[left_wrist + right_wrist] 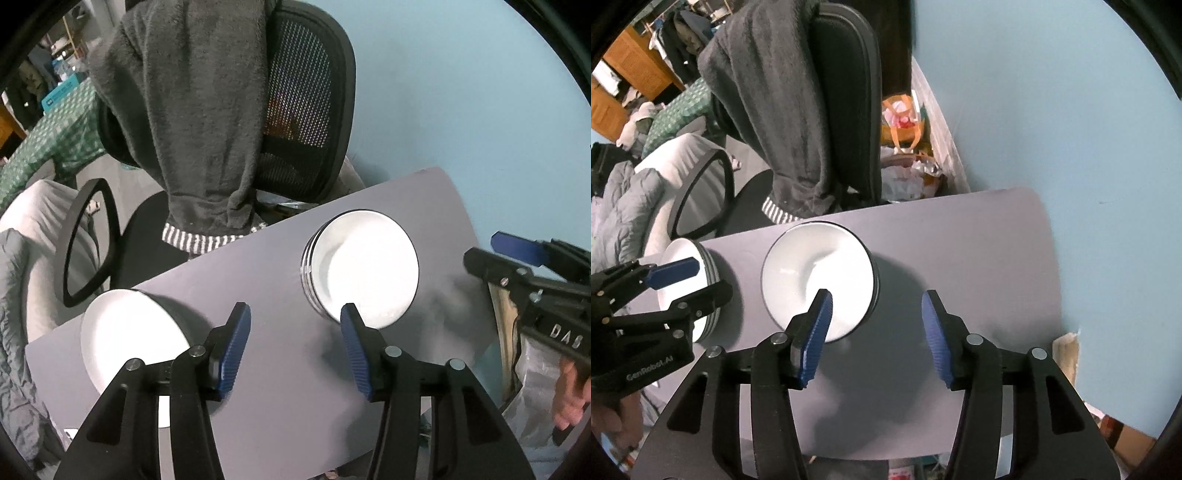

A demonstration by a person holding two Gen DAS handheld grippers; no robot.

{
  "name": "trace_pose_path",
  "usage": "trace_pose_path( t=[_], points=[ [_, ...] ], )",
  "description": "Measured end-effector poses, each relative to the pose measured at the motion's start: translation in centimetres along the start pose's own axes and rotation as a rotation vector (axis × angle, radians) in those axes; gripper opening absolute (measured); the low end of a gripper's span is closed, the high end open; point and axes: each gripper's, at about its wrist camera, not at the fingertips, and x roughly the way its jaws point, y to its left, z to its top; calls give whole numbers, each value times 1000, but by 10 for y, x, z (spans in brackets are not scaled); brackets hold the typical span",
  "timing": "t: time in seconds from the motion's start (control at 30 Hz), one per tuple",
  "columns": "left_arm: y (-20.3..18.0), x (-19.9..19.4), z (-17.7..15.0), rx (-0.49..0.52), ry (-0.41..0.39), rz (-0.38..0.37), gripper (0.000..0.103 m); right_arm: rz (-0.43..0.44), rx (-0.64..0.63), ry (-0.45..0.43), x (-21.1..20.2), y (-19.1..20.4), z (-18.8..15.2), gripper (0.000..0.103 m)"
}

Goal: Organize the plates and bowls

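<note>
On the gray table (979, 240) sit two stacks of white dishes (820, 275) (687, 291), side by side but apart. Above them, the left gripper (295, 347) and right gripper (877, 332) both hang with jaws apart, holding nothing.

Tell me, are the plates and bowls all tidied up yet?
Nearly done, it seems: white dishes sit in two stacks on the grey table, a left stack and a right stack. Nothing is in hand: the left gripper and right gripper are open and empty. No loose dishes show.
</note>
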Motion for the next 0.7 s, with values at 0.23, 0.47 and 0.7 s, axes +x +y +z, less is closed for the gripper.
trace_pose_path(
  t=[0.23, 0.47, 0.7],
  points=[
    [8, -26, -22, 15, -54, 15, 66, -25, 2, -46, -18, 11, -15, 59],
    [12, -31, -35, 3, -29, -20, 68, -39, -11, -39, -19, 22, -23, 63],
    [3, -16, -29, 3, -18, -19, 75, -24, -39, 13, 1, 12, -19, 63]
  ],
)
